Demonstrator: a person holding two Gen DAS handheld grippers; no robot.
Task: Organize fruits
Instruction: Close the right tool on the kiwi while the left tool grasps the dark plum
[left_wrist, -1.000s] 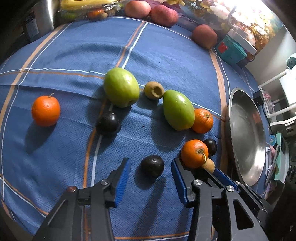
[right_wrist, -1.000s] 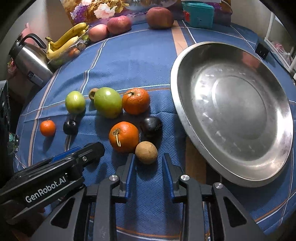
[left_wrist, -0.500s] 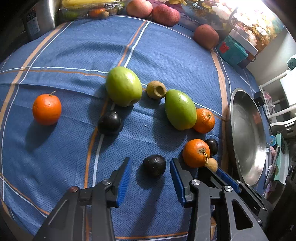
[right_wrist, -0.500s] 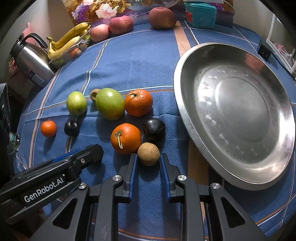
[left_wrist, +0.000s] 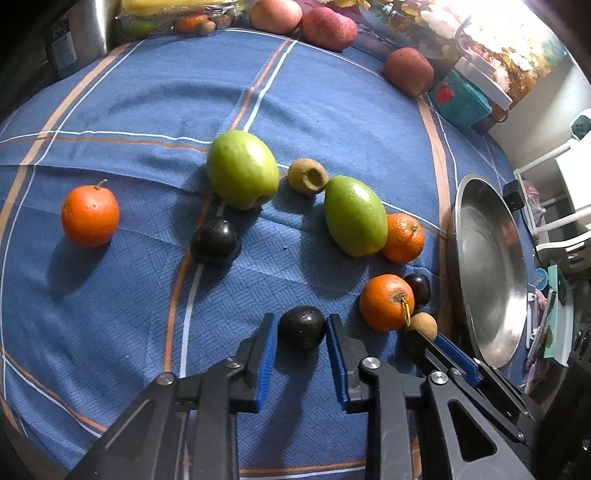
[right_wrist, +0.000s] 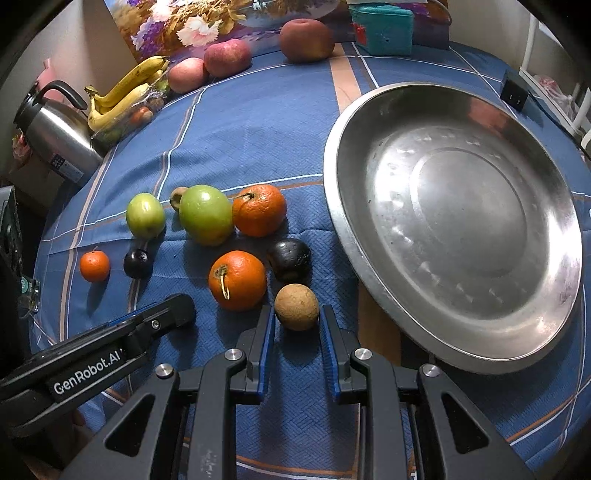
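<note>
My left gripper (left_wrist: 300, 326) has its blue pads on both sides of a dark plum (left_wrist: 301, 325) resting on the blue tablecloth; the pads look to touch it. My right gripper (right_wrist: 297, 314) straddles a small brown round fruit (right_wrist: 296, 306), pads close to its sides, fruit still on the cloth. Nearby lie an orange with a stem (right_wrist: 237, 280), a dark plum (right_wrist: 289, 259), another orange (right_wrist: 259, 209), two green apples (right_wrist: 206, 214) (right_wrist: 145, 215), a third plum (right_wrist: 137, 263) and a small orange (right_wrist: 95, 266). The steel plate (right_wrist: 369, 258) sits to the right.
At the far edge stand a steel kettle (right_wrist: 55, 136), bananas (right_wrist: 125, 92), red apples (right_wrist: 227, 57) (right_wrist: 306, 38) and a teal box (right_wrist: 382, 29). A brown fruit with a hollow (left_wrist: 307, 176) lies between the green apples. The left gripper's body (right_wrist: 110, 350) crosses the right wrist view.
Both grippers moved forward and narrowed: the left closed in around the near dark plum, the right closed in around the small brown fruit. The fruits have not been lifted.
</note>
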